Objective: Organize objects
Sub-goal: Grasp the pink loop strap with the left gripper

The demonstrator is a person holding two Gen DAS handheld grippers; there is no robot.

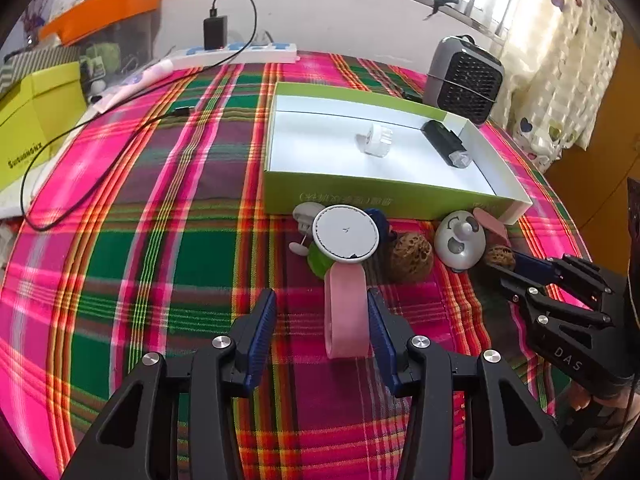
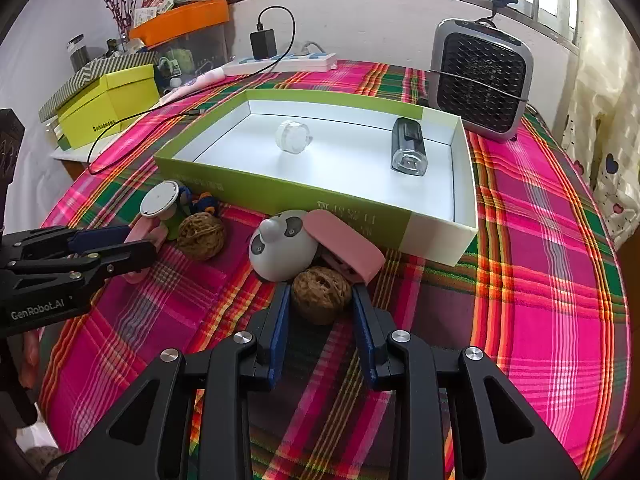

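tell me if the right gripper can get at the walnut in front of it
Probably yes: the right gripper already has its fingers on both sides of the walnut, with nothing between them and it.

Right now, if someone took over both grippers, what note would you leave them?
Left gripper: open, around the pink handle of the white disc, with a gap at one pad.
Right gripper: fingers flank a walnut; whether it is gripped is unclear.
Done: white puck and black device lie in the box.
Left: the disc, the walnut, the other walnut, panda and pink case, all on the cloth in front of the box.
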